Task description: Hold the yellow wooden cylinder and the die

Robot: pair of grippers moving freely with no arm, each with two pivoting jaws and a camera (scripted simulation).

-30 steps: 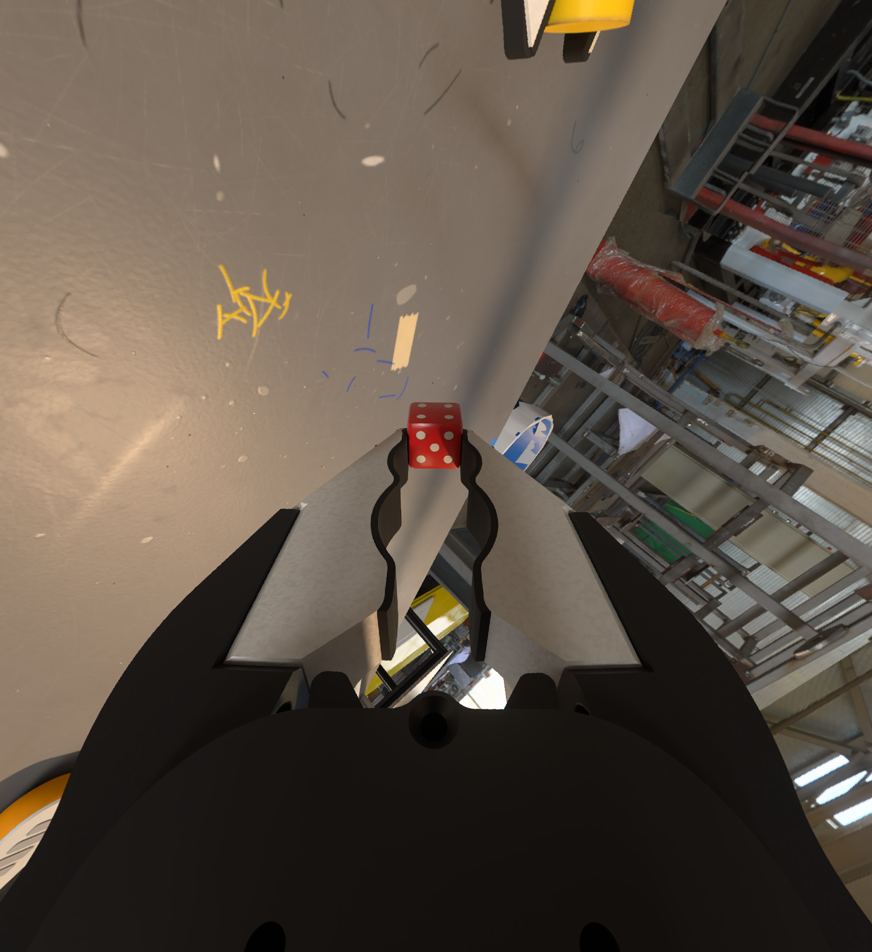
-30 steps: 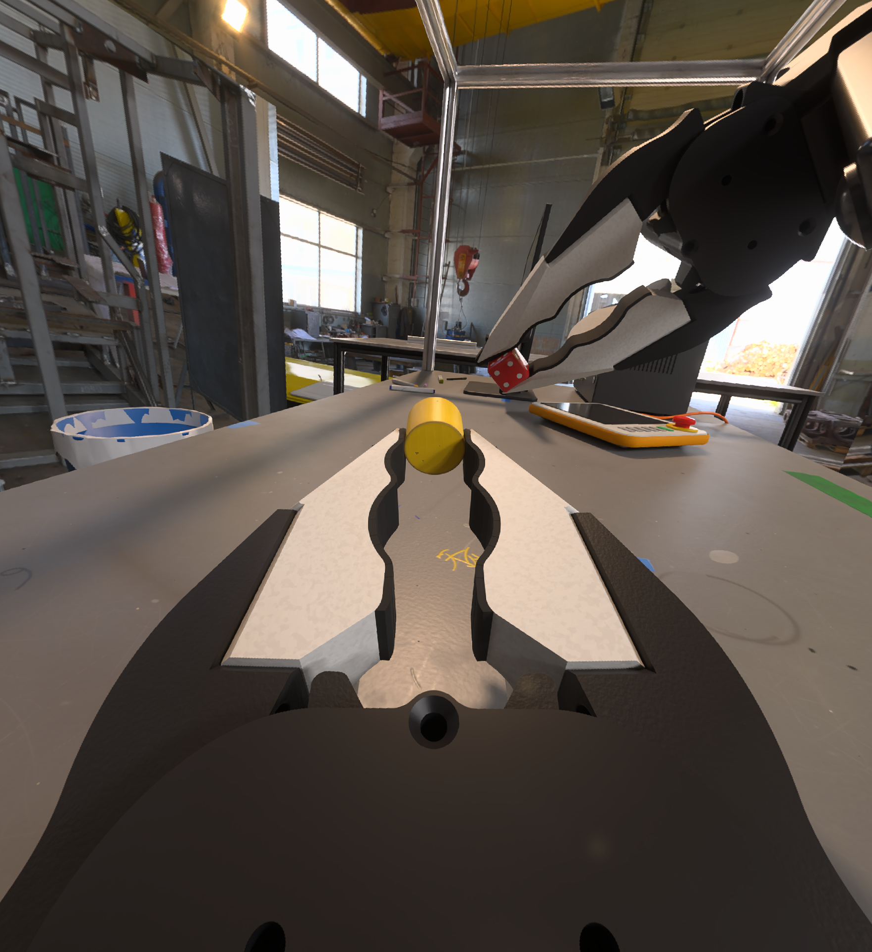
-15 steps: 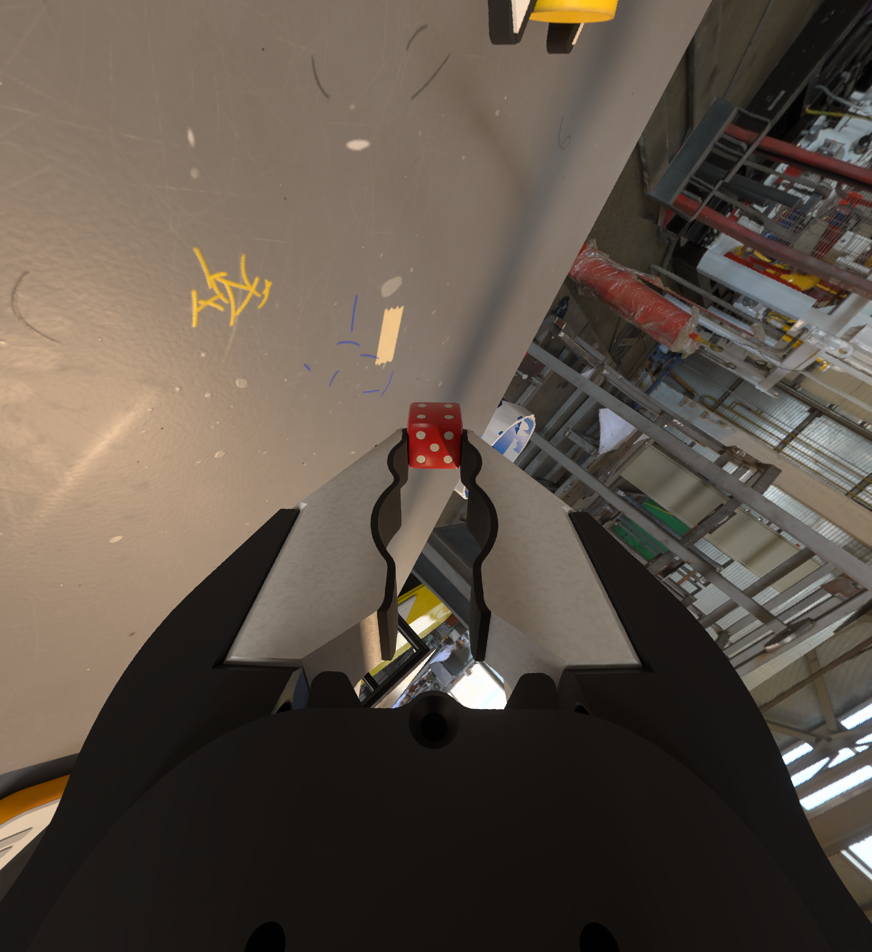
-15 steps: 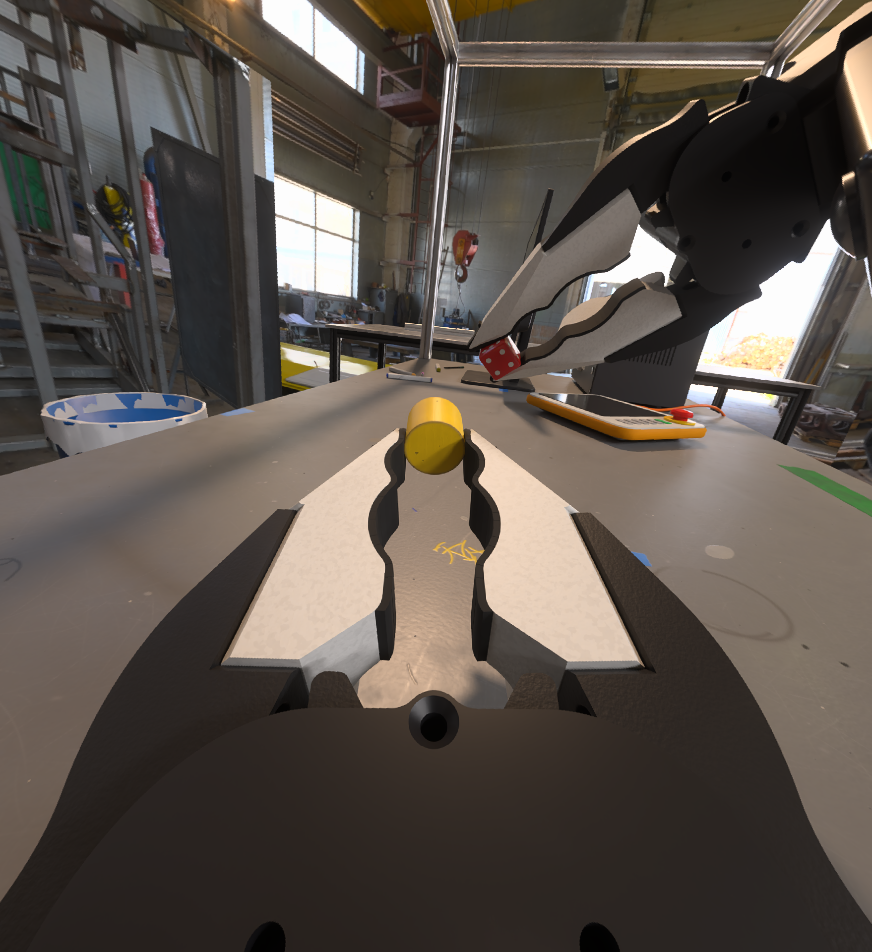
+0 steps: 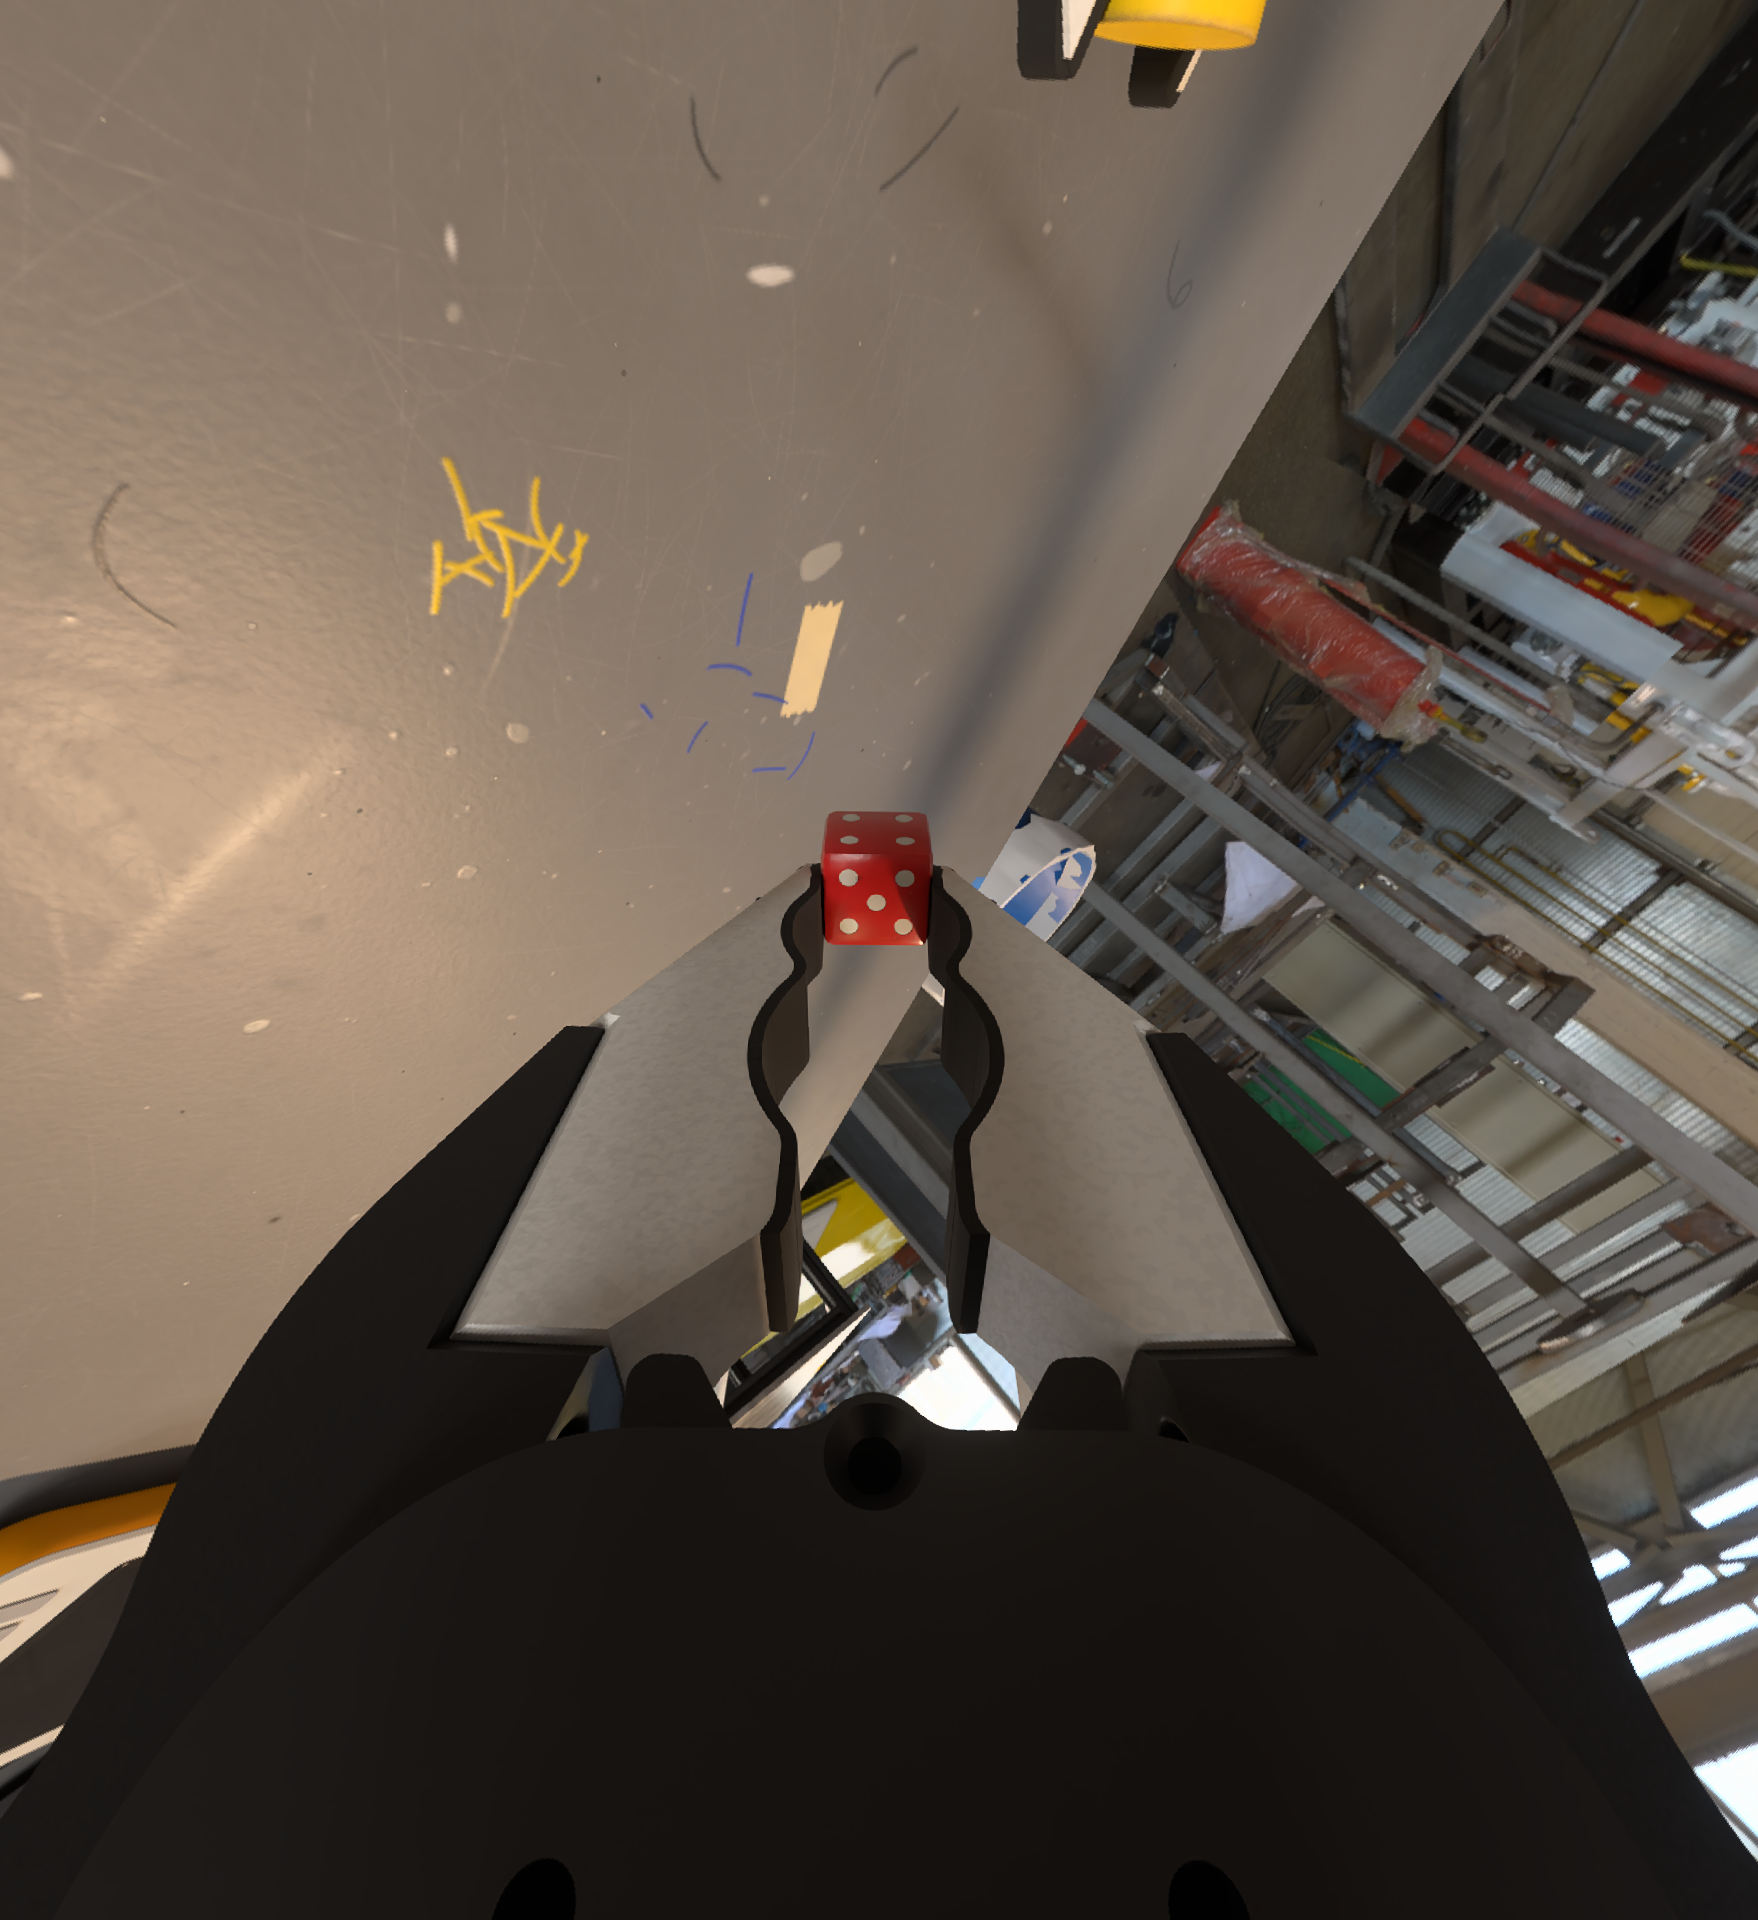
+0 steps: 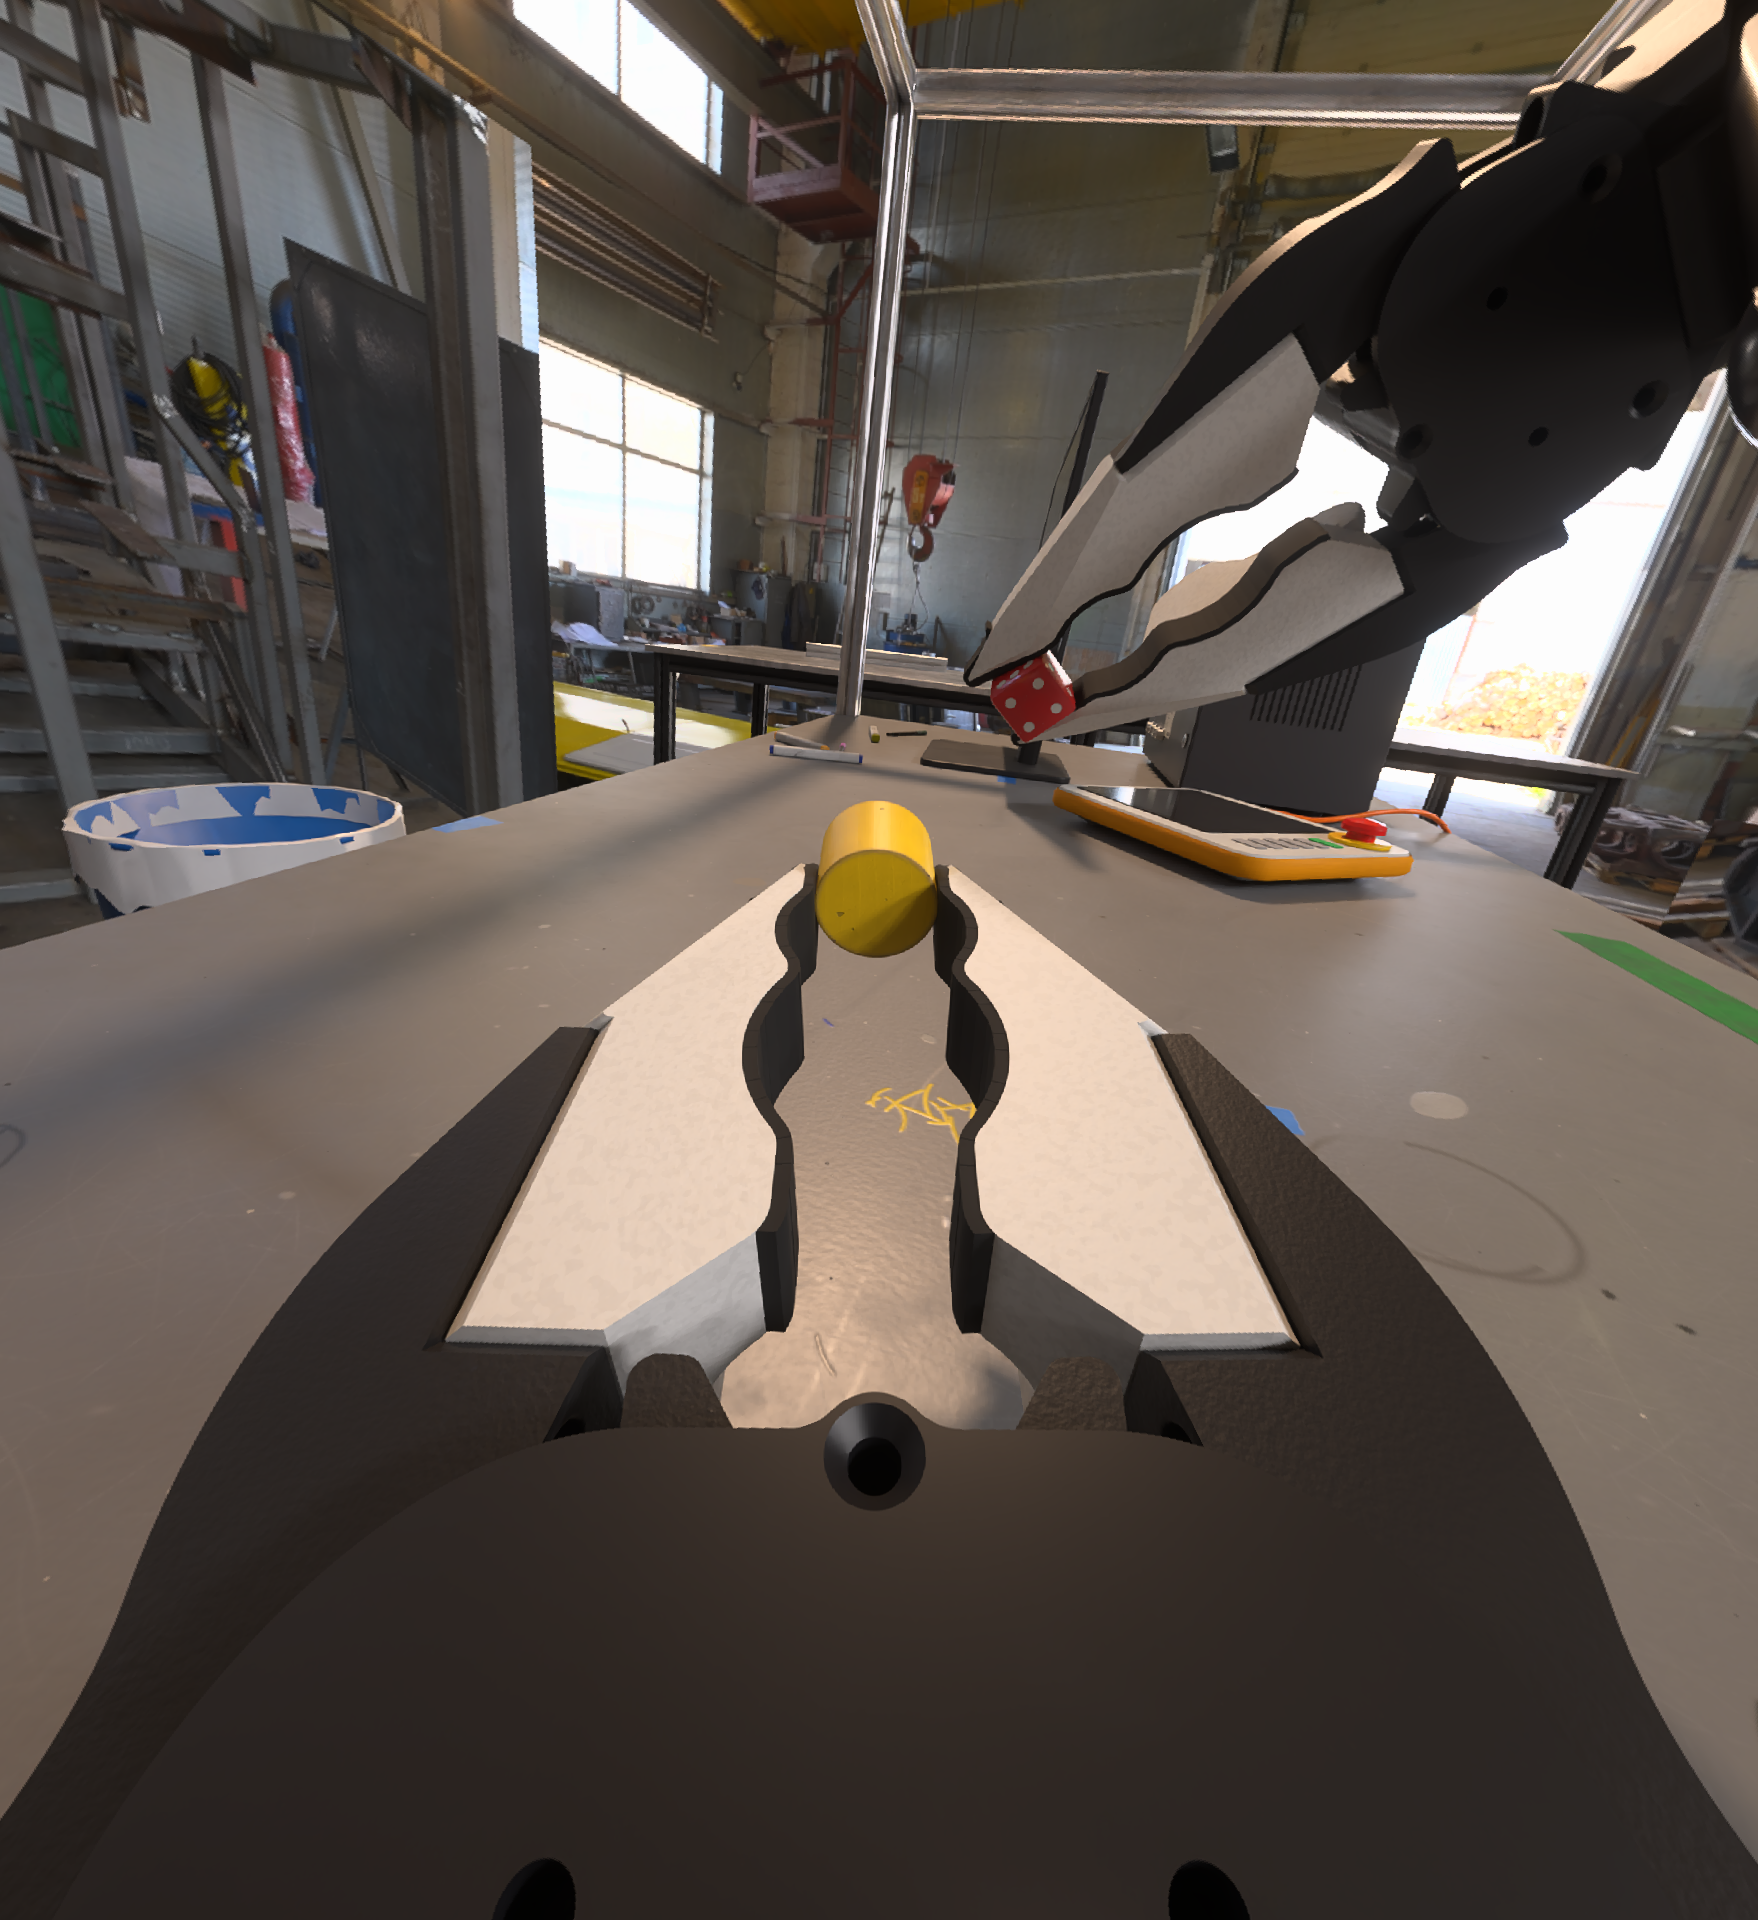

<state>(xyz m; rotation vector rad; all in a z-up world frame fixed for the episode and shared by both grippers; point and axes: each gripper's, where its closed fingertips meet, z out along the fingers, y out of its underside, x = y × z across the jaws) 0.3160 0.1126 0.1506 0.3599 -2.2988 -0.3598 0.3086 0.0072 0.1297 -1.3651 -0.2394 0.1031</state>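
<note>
1. Right wrist view: the right tool (image 6: 875,894) is seen pinching the yellow wooden cylinder (image 6: 875,881) between its fingertips, clear above the grey worktop (image 6: 231,1039). The cylinder's long axis is laid roughly along the fingers, pointing forward and slightly up; one flat round end is turned toward the camera.
2. Right wrist view: the left tool (image 6: 1026,686) is seen entering from the upper right, angled downward, with the red die (image 6: 1031,696) clamped at its tips, held above the worktop's far part.
3. Left wrist view: the die (image 5: 875,878) is gripped between the two fingertips; white-pipped faces are shown on top and toward the camera.
4. Left wrist view: the cylinder (image 5: 1176,21) and the right tool's tips are seen cut off at the top edge.
5. Worktop items recorded: an orange-edged handheld controller (image 6: 1233,836) at far right; a yellow scribble (image 5: 501,540); a strip of tan tape (image 5: 813,660).
6. Beyond the worktop's left edge: a blue-and-white bucket (image 6: 231,842).
</note>
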